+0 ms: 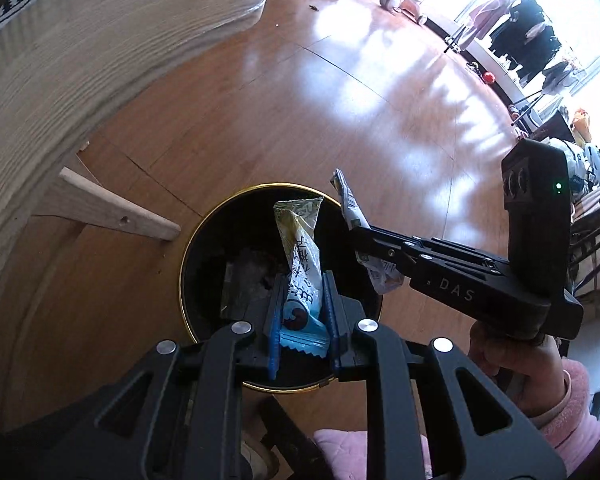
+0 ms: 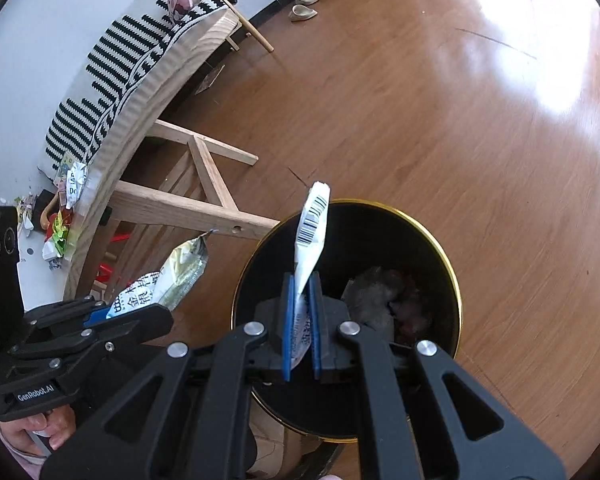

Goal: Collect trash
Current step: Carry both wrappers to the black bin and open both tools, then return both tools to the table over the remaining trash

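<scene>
A black trash bin with a gold rim stands on the wooden floor beside the table. My left gripper hangs over its mouth, shut on a yellow, white and blue snack wrapper that sticks up between the blue pads. My right gripper is also above the bin, shut on a white wrapper with a barcode. Each view shows the other gripper from the side: the right gripper with its white wrapper, the left gripper with its snack wrapper.
Crumpled grey trash lies in the bin's bottom. The light wooden table and its brace stand close on the left. More wrappers lie at the table's edge near a black-and-white cloth. A hand in a pink sleeve holds the right gripper.
</scene>
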### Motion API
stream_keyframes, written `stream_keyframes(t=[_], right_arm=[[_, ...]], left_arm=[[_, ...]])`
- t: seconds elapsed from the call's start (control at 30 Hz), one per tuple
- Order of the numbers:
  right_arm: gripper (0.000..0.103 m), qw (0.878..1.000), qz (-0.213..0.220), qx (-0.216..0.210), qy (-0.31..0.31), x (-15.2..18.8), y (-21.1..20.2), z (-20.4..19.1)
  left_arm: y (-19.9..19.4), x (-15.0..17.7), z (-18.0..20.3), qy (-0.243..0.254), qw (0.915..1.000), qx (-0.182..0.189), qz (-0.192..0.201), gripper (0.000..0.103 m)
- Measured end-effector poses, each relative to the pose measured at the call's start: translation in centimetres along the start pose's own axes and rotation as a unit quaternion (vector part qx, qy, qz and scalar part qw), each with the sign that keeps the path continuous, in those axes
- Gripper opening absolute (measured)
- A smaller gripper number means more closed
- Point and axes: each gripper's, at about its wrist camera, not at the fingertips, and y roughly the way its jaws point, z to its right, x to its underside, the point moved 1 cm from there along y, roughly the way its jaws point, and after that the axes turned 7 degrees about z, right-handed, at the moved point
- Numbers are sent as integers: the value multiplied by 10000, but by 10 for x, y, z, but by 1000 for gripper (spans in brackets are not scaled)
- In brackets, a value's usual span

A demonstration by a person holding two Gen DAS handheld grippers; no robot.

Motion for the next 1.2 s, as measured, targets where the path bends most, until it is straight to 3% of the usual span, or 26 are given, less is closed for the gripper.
stream_keyframes(t=[0.1,0.17,0.2,0.23,0.27,0.3,0.37,0.43,0.47,0.53,0.67,0.8,0.9,0.93,1.0,1.1,1.13,1.2], right_arm=[[8,10000,-30,1,87,-2,1,0],[10,9994,-52,-9,339,-7,-1,6],[23,9986,-121,11,518,-10,-2,10],[41,9974,-177,106,691,-12,-3,16],[84,9964,-153,223,800,-14,-7,20],[95,9961,41,290,833,-16,-13,22],[96,9947,343,545,806,-18,-26,22],[96,9917,558,829,814,-20,-33,23],[96,9883,684,1109,786,-20,-37,22],[96,9824,966,1479,609,-21,-43,16],[96,9641,1617,2102,-138,-25,-52,-23],[96,9659,1734,1880,-398,-43,-48,-62],[96,9710,1820,1464,-509,-66,-43,-109],[96,9717,1861,1322,-612,-74,-41,-128],[96,9712,1921,1082,-899,-85,-35,-170],[96,9671,1949,729,-1461,-94,-17,-237],[96,9640,1925,575,-1743,-95,-5,-265],[96,9557,1836,309,-2280,-92,19,-313]], left_arm=[[4,-1,1,2,10000,27,-44,19],[7,-1,1,26,9999,-77,-107,50],[8,0,2,43,9998,-175,-119,94],[8,0,3,66,9996,-248,-75,96],[4,-1,5,159,9995,-274,12,96],[0,-2,7,212,9995,-251,41,96],[-19,-10,10,327,9990,-175,249,96],[-49,-19,8,418,9961,-264,737,97],[-74,-25,5,528,9914,-434,1120,97],[-108,-31,-3,656,9840,-654,1521,97],[-181,-31,-52,465,9699,-1142,2099,97],[-242,-1,-129,-180,9555,-1635,2447,97],[-281,38,-198,-737,9359,-2350,2517,97],[-297,56,-230,-1039,9258,-2630,2508,97],[-318,84,-275,-1511,9104,-2931,2498,97],[-359,126,-349,-2322,8756,-3361,2578,97],[-373,141,-376,-2591,8605,-3524,2612,97],[-387,152,-409,-2877,8436,-3705,2615,97]])
